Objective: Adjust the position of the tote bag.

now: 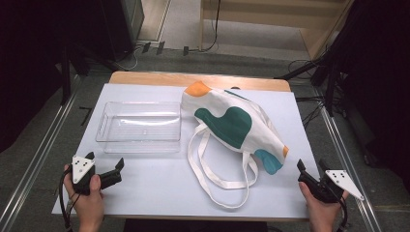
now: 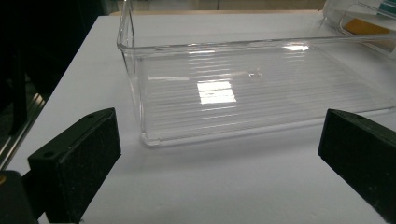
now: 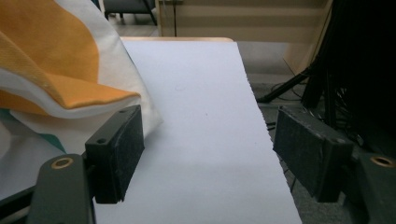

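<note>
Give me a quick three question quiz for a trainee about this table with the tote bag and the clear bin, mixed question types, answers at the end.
1. True or false: the tote bag lies inside the clear plastic bin.
2. Multiple choice: the bag's handles lie
A. draped over the bin
B. loose on the white table top, toward the person
C. clamped in the right gripper
3. Fill in: both the left gripper and the right gripper are ____, with nothing between the fingers.

Key:
1. False; the bag lies on the table beside the bin, which holds nothing.
2. B
3. open
</note>
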Motion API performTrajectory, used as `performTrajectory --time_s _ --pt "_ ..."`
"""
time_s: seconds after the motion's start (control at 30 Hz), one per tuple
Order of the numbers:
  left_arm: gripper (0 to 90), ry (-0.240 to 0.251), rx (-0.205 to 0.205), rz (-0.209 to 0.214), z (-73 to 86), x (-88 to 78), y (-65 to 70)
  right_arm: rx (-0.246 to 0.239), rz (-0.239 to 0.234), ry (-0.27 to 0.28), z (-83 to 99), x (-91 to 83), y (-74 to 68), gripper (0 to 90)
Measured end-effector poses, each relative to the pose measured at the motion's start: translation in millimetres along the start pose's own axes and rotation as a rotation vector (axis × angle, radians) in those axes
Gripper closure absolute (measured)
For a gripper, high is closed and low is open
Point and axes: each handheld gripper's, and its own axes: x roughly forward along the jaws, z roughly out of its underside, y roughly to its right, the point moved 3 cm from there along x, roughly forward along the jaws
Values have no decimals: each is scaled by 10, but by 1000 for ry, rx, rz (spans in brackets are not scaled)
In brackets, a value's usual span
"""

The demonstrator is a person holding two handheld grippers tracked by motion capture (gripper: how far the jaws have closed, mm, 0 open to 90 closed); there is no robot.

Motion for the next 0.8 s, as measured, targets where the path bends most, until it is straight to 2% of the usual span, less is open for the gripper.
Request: performTrajectory --time_s 0.1,0.2,0.27,0.33,0.37,0.4,0.43,0.47,0.5,0.53,0.6,0.63,0.67,0.73,0.77,0.8 --pt "0 7 -2 -6 1 -6 3 -7 4 7 -9 -15 -16 243" --pt "0 3 -6 -16 -4 -2 2 55 -31 -5 -58 -23 -58 224" --pt "0 12 -2 -23 -12 -6 12 54 -22 7 -134 -48 -92 220" --pt "0 28 -3 -23 -39 -29 21 38 -13 45 -259 -137 -154 221" --pt "0 28 -3 -23 -39 -29 21 38 -13 45 -259 -137 -154 221" --pt "0 45 -38 -3 -88 -57 30 41 -16 94 -396 -276 -213 226" --pt "0 45 -38 -3 -88 -57 30 41 -16 94 -396 -276 -213 226" --pt "0 54 -32 -9 -160 -104 55 74 -45 139 -527 -441 -275 226" --pt "0 54 -32 -9 -160 -104 55 78 -57 146 -559 -488 -295 226" --pt "0 63 -5 -18 -232 -173 105 83 -83 154 -589 -534 -330 225" --pt "0 73 11 -11 -293 -226 163 76 -158 153 -608 -570 -427 212" --pt "0 73 11 -11 -293 -226 163 76 -158 153 -608 -570 -427 212" --pt "0 109 14 -11 -341 -264 213 49 -231 137 -578 -522 -561 190" --pt "0 111 8 -8 -363 -263 237 14 -269 85 -503 -408 -701 175" --pt "0 103 1 7 -386 -248 263 6 -279 58 -462 -346 -761 182" --pt "0 94 3 42 -431 -228 337 8 -292 30 -427 -293 -811 241"
